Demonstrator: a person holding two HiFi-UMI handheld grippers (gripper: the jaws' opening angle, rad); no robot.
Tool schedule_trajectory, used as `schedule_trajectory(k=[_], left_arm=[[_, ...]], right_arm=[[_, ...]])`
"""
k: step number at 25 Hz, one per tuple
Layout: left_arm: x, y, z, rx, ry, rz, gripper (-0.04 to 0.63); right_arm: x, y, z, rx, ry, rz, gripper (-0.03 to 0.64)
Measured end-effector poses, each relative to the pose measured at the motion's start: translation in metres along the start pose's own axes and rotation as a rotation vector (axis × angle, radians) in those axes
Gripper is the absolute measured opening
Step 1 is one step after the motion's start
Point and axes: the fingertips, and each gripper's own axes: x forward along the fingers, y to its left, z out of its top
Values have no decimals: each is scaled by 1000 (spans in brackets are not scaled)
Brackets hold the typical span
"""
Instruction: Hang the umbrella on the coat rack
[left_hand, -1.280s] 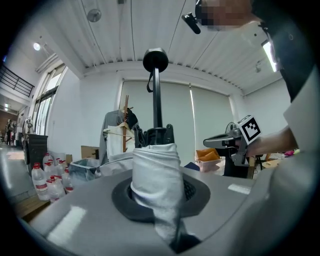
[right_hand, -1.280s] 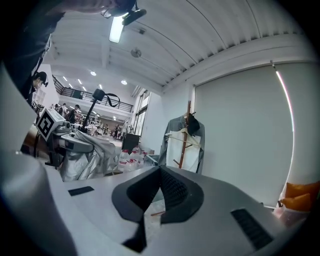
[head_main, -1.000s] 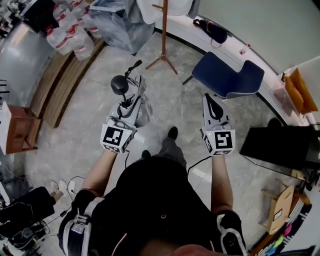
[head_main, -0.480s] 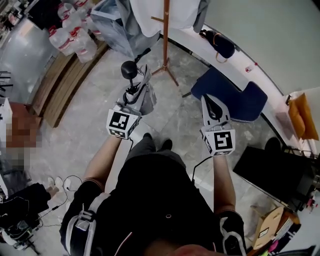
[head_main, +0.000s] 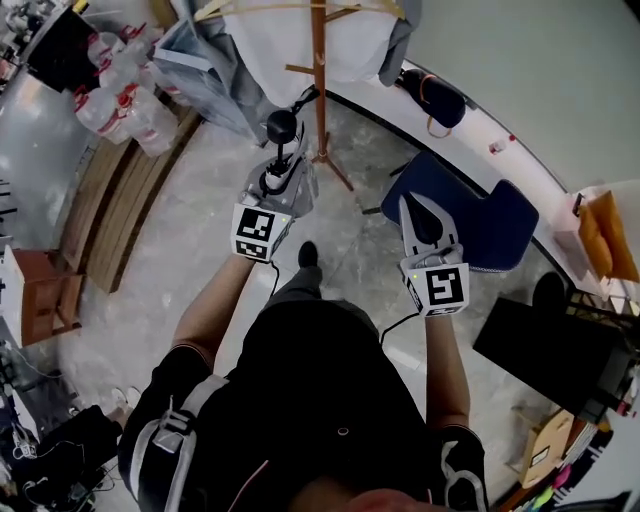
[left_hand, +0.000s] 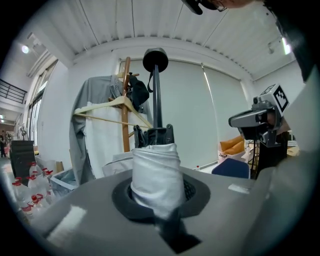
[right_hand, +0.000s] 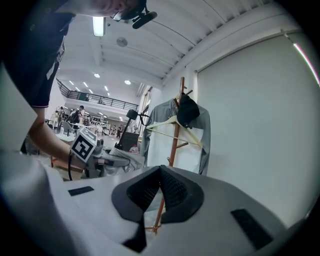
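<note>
A folded umbrella (head_main: 284, 168) with pale grey fabric and a black stem ending in a round knob (left_hand: 155, 59) stands upright in my left gripper (head_main: 276, 190), which is shut on its wrapped body (left_hand: 155, 170). The wooden coat rack (head_main: 319, 85) rises just beyond the umbrella's knob. It carries a grey shirt on a hanger (left_hand: 112, 107) and a black cap (right_hand: 189, 111). My right gripper (head_main: 421, 208) is to the right at about the same height, shut with nothing between its jaws (right_hand: 160, 172). The rack's pole (right_hand: 174, 137) shows straight beyond them.
A blue chair (head_main: 478, 218) stands right of the rack's feet. Several water bottles (head_main: 118, 88) and a clear bag (head_main: 205, 60) lie to the left. On the curved white ledge lies a black bag (head_main: 434, 96). A black table (head_main: 545, 348) is at the right.
The person has walked towards the coat rack. Both grippers moved forward with them, and the umbrella's knob now sits close beside the rack's pole. The grips are unchanged.
</note>
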Motion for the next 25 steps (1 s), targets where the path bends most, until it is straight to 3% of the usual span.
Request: schedule_trajectory(k=[9, 17, 25], left_arm=[[92, 42, -43, 25, 49, -47, 44], [154, 72, -89, -3, 136, 139, 43], [185, 82, -137, -47, 200, 213, 43]], right_arm=[[66, -34, -22, 56, 47, -36, 2], [94, -65, -56, 89, 104, 47, 2], [121, -74, -72, 98, 128, 103, 2]])
